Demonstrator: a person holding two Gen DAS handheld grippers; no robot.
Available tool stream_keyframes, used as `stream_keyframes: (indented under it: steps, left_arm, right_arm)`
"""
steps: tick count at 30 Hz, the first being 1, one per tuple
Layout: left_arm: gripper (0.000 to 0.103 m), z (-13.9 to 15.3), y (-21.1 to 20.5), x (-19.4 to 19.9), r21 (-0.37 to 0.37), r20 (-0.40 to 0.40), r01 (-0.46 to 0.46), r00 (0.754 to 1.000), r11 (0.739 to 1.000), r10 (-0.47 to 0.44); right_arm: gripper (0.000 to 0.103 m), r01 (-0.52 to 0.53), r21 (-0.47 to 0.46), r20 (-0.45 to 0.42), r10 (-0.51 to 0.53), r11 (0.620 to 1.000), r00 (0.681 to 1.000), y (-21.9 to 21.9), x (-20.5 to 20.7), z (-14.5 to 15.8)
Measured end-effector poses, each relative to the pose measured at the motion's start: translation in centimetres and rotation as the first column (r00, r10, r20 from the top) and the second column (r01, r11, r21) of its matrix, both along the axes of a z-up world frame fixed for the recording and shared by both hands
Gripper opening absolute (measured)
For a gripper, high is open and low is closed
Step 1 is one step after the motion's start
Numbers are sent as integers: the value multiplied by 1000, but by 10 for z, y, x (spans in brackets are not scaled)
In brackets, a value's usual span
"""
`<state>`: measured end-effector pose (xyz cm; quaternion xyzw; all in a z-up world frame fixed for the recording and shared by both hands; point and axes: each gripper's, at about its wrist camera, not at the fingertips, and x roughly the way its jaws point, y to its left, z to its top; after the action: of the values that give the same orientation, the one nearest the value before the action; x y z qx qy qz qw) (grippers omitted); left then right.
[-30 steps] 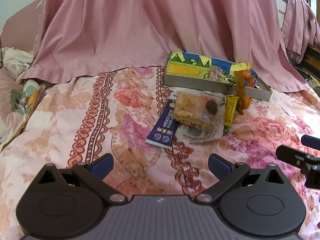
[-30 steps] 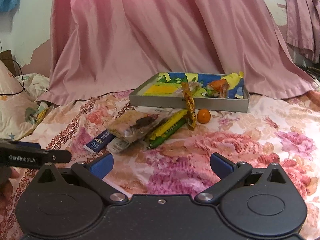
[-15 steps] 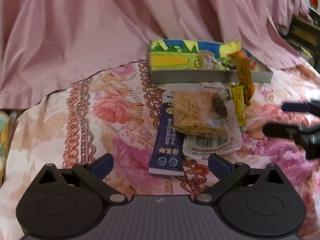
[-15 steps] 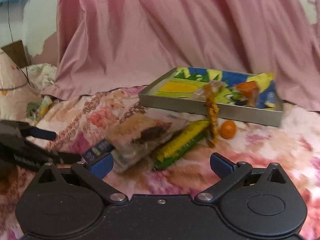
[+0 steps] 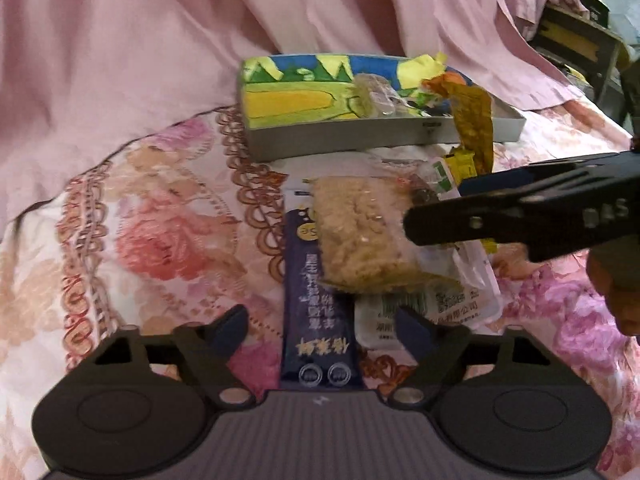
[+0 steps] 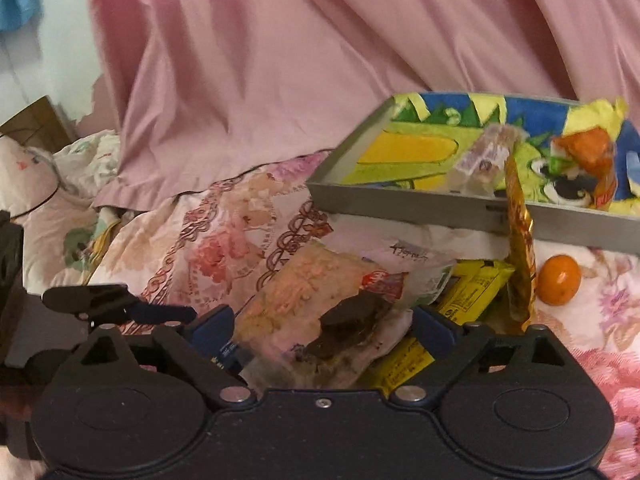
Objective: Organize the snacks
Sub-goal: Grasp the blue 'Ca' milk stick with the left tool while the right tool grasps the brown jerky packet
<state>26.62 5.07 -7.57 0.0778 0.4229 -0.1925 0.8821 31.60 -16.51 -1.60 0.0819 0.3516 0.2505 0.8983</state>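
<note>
Left gripper (image 5: 320,332), jaws narrowing, straddles the blue sachet (image 5: 316,312) at lower centre; right gripper (image 6: 322,330), jaws spread, straddles the noodle packet (image 6: 320,300). Overlapping wrappers may drag along.

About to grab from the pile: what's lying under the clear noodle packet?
Under the clear noodle packet lie the dark blue sachet along one side and a yellow packet on the other. How far each runs beneath it, and anything else below, is covered.
</note>
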Motion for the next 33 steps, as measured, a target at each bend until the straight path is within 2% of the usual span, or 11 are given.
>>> stream_keyframes:
  steps: [1, 3, 5, 11, 14, 21, 26, 28, 30, 33]
  left_arm:
    - [68, -1, -1, 3, -7, -8, 12, 1000, 1000, -12]
    - [61, -4, -2, 9, -15, -26, 27, 999, 1000, -28]
    - [61, -6, -1, 13, -28, -30, 27, 999, 999, -28]
    - [52, -9, 3, 22, -76, -54, -23, 998, 997, 19]
    - [40, -7, 4, 22, -68, -56, -43, 998, 997, 39]
    - [37, -4, 15, 18, -75, -118, -124, 986, 989, 114]
    - [38, -1, 13, 16, -47, -136, -169, 978, 984, 161]
    - [42, -1, 11, 19, -42, -140, -169, 977, 985, 162]
    - [42, -2, 12, 22, -48, -148, -177, 975, 983, 168]
    - [42, -5, 10, 25, -45, -148, -172, 975, 984, 164]
  right_arm:
    - [95, 17, -7, -10, -17, 1000, 1000, 1, 3, -1]
    - [94, 38, -6, -18, -38, 999, 999, 2, 5, -2]
    - [93, 52, -25, -24, -53, 998, 998, 5, 6, -2]
    - [83, 50, -106, -1, -50, 993, 999, 13, -1, -2]
    - [77, 44, -138, 17, -42, 989, 999, 13, -4, -3]
    - [59, 39, -167, 17, -37, 985, 999, 4, -5, 0]
    - [61, 60, -229, 39, -52, 972, 998, 2, -10, 6]
    - [62, 86, -215, 48, -77, 973, 996, 2, -7, 9]
    - [69, 108, -189, 34, -103, 976, 994, 3, 1, 9]
    - [75, 136, -137, -8, -138, 981, 990, 7, 18, 3]
